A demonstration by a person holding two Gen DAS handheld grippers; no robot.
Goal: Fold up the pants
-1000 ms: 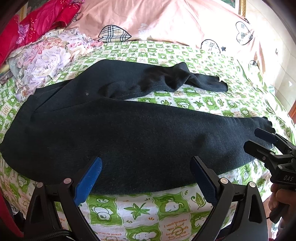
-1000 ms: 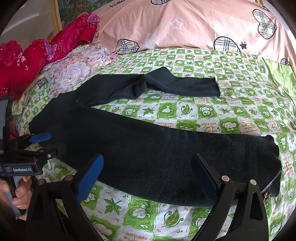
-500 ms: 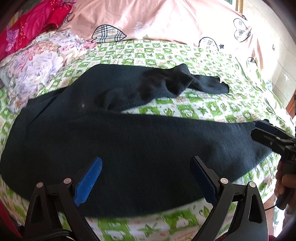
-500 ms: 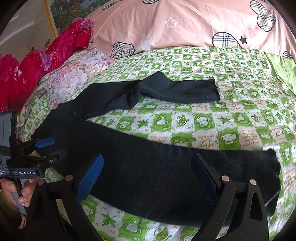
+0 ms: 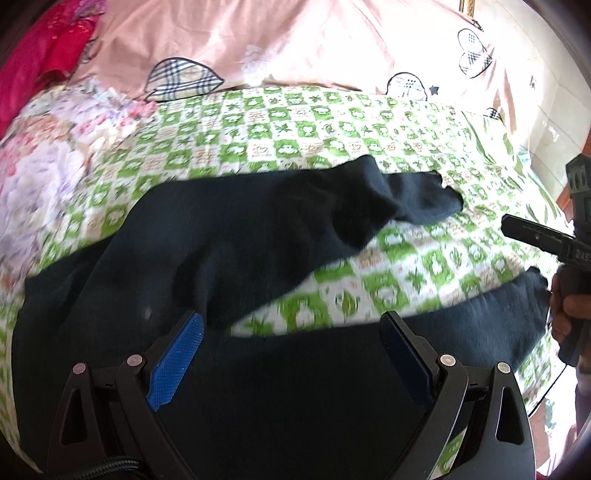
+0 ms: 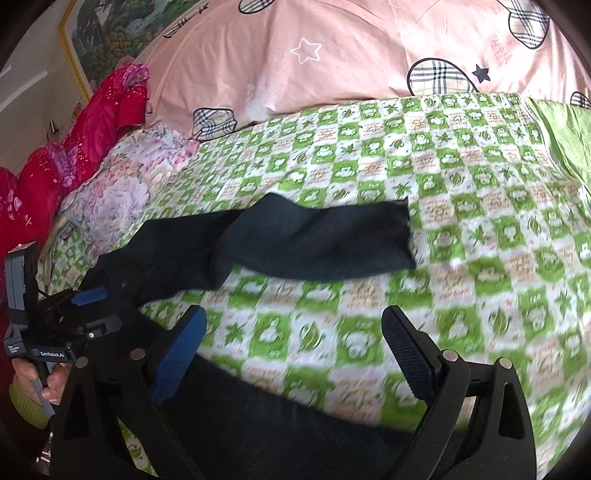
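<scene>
Surface: a bed covered by a green-and-white checked bedsheet (image 5: 332, 122) printed with leaves and small animals. Along its far side lies a pink quilt with plaid hearts and stars (image 6: 351, 55). At the left end sit a floral lilac-and-pink pillow (image 6: 114, 188) and a red bundle of patterned fabric (image 6: 74, 147). A gold-framed landscape picture (image 6: 122, 33) hangs on the wall behind.

Task item: dark navy knit pants (image 5: 221, 251) spread flat on the sheet, waist toward the left end, legs running right and splayed apart in a V. The far leg bends and has a raised fold near mid-length; its cuff rests on bare sheet. The near leg runs along the near edge of the bed.

Left gripper (image 5: 291, 354): black frame, blue ribbed pads, jaws spread wide, holding nothing, poised above the seat and upper near leg of the pants.

Right gripper (image 6: 293, 350): same build, jaws likewise parted and empty, above the sheet between the two legs, with the near leg beneath its frame.

Left wrist view only: the near leg's cuff at the right, the right gripper from the side with a hand (image 5: 572, 314) on its grip near that cuff, and a pale wall. Contact with the cloth cannot be told.

Right wrist view only: the framed picture, a plain green cloth (image 6: 565, 136) at the bed's far right, and the left gripper with its holding hand (image 6: 40, 380) over the waist end.
</scene>
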